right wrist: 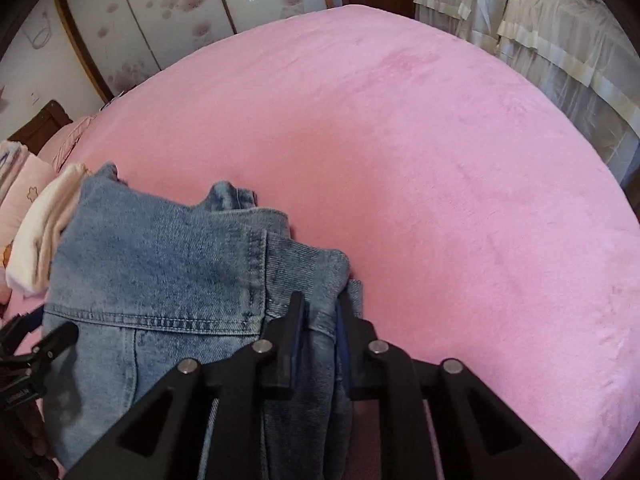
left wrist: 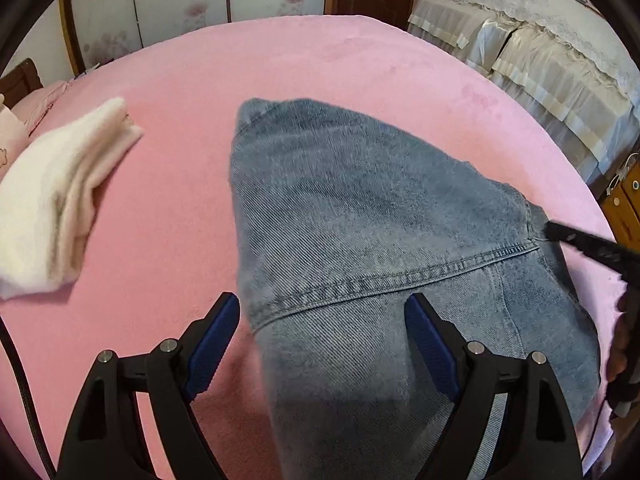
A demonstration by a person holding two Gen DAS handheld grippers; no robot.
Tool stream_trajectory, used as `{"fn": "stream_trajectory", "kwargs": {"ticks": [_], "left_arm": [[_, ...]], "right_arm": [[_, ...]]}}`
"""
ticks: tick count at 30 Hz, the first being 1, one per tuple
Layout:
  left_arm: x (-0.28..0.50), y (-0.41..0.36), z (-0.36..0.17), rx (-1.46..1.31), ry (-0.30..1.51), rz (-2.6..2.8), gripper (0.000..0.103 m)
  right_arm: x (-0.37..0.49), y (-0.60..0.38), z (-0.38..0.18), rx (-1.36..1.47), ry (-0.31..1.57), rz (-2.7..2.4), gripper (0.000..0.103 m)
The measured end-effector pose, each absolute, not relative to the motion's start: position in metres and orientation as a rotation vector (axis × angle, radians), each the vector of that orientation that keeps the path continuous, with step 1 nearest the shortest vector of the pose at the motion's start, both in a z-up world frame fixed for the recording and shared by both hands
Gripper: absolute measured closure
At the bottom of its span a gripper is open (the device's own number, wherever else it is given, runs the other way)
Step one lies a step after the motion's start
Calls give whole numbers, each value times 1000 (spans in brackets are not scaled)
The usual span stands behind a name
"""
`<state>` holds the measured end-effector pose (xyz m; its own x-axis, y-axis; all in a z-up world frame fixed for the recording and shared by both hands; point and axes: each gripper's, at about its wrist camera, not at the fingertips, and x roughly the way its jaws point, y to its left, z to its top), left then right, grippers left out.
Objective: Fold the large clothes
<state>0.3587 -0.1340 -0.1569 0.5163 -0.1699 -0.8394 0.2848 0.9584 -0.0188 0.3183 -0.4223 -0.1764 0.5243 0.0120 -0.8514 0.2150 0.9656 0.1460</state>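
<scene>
A blue denim garment (left wrist: pixel 360 216) lies partly folded on the pink bed cover (left wrist: pixel 280 60). My left gripper (left wrist: pixel 322 312) is open, its blue-padded fingers (left wrist: pixel 216 336) straddling the garment's near left edge just above the cloth. My right gripper (right wrist: pixel 320 312) is shut on a bunched fold at the denim garment's (right wrist: pixel 160 264) right edge. The right gripper's black finger also shows at the right edge of the left wrist view (left wrist: pixel 584 244).
A folded cream-white cloth (left wrist: pixel 60 200) lies on the bed to the left of the denim. A pink pillow (left wrist: pixel 10 136) sits at the far left. A second bed with beige lace covers (left wrist: pixel 540 52) stands beyond the right side. Wardrobe doors (left wrist: pixel 180 4) line the back wall.
</scene>
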Motion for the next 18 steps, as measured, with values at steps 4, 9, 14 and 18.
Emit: {"fn": "stream_trajectory", "kwargs": {"ticks": [4,9,14,18], "left_arm": [[351,-131,-127,100,937,-278,19],[315,-136,-112,34,925,-332,19],[271,-138,-137,58,935,-345,20],[262,-139,-168,157,945,-302,18]], "right_arm": [[304,-396,-132,212,909,-57,80],[282,-337,-111,200,861,126,80],[246,-312,-139,105,894,114,81],[223,-335,-185,86,993,20,91]]}}
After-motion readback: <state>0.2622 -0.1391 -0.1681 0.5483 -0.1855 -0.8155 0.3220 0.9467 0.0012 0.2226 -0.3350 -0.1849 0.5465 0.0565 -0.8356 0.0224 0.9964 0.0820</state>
